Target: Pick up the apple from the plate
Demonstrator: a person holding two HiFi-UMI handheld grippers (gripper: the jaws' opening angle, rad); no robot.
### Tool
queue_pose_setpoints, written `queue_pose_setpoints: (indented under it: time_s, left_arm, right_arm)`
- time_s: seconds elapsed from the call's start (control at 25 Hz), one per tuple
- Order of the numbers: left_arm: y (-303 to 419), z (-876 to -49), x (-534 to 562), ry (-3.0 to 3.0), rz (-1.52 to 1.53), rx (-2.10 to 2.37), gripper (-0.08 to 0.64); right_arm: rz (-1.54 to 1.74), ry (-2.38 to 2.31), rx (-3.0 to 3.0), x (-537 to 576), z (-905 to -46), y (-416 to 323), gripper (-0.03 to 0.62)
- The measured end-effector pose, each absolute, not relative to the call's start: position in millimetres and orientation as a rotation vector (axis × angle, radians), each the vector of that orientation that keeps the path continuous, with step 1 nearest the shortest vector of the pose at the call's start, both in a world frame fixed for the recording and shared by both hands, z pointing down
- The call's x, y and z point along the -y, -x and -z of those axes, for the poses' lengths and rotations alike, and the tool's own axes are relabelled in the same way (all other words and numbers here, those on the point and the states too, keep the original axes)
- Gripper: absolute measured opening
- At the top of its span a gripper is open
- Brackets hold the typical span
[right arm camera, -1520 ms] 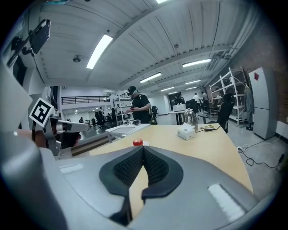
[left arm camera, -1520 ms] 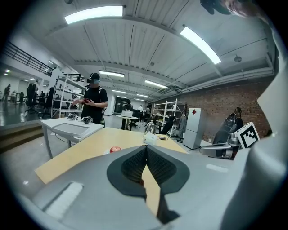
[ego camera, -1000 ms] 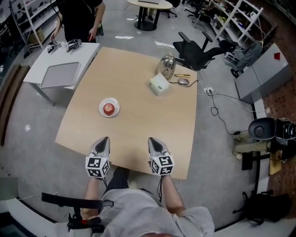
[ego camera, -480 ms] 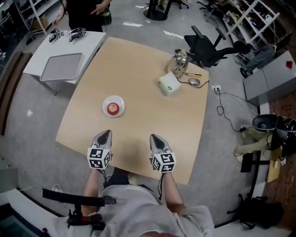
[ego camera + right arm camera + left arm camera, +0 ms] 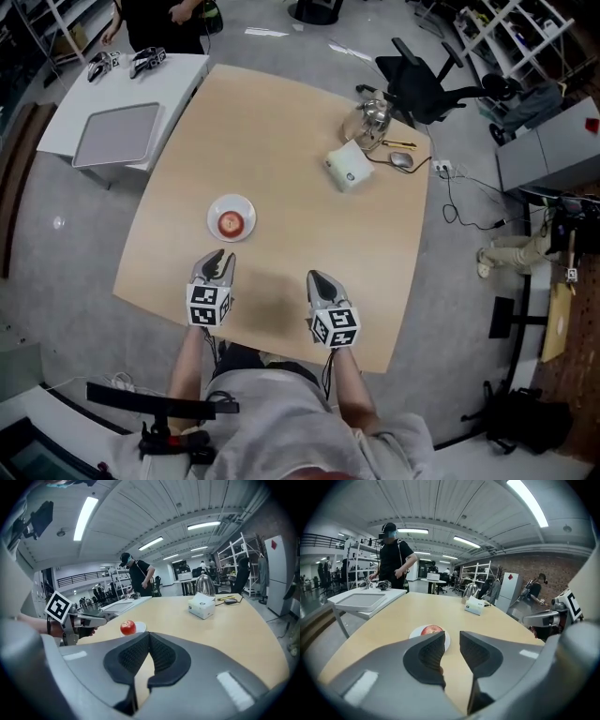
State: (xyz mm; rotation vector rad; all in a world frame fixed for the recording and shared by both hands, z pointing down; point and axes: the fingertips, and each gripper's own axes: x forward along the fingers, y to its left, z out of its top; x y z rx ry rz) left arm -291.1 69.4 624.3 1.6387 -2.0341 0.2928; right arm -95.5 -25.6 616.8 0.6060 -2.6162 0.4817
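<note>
Moved near plate (image 5: 214, 214) since earlier: left gripper (image 5: 217, 259), jaws just opening, slightly spread, empty; right gripper (image 5: 317, 279) pressed together. Approach step; next calls for wider spread round apple (image 5: 231, 223)

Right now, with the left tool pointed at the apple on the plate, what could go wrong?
The left tool has just been opening its jaws, with nothing between them, but the gap looks narrower than the apple; it could shove the fruit instead of taking it. The apple is round and sits loose on a small plate, so a nudge might roll it off or slide the plate across the table.
</note>
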Motion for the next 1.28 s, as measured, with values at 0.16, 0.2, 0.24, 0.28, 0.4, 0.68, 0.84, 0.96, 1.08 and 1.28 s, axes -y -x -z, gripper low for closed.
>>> queue_pose_setpoints:
  time_s: [0.16, 0.2, 0.24, 0.28, 0.4, 0.68, 0.84, 0.96, 1.08, 1.28]
  left_arm:
    - [305, -636, -55, -1.654, -0.340, 2.007, 0.174]
    - [308, -639, -52, -1.655, -0.350, 1.999, 0.185]
    - [311, -643, -49, -1.654, -0.359, 1.991, 0.198]
    - [313, -646, -46, -1.653, -0.365, 1.982, 0.213]
    - [319, -655, -41, -1.650, -0.368, 1.951, 0.253]
    - [332, -682, -26, -1.634, -0.413, 1.906, 0.313]
    - [344, -698, -17, -1.623, -0.429, 1.892, 0.341]
    - [342, -702, -17, -1.621, -0.446, 1.876, 0.365]
    - [347, -711, -10, -1.624, -0.471, 1.871, 0.383]
    - [349, -721, -7, -1.624, -0.493, 1.849, 0.390]
  right_arm:
    - [-0.491, -0.611, 2.607, 34, -621, 107, 0.006]
    - [-0.492, -0.611, 2.606, 37, -622, 110, 0.006]
    - [-0.493, -0.611, 2.603, 39, -623, 113, 0.006]
    - [-0.495, -0.611, 2.601, 41, -624, 115, 0.006]
    - [-0.502, -0.612, 2.590, 47, -628, 122, 0.006]
    - [-0.534, -0.634, 2.564, 61, -640, 133, 0.006]
    - [-0.546, -0.650, 2.552, 70, -652, 139, 0.006]
    - [-0.563, -0.658, 2.544, 70, -653, 137, 0.006]
    - [-0.570, -0.657, 2.535, 75, -660, 142, 0.006]
    - [-0.582, -0.659, 2.526, 80, -665, 146, 0.006]
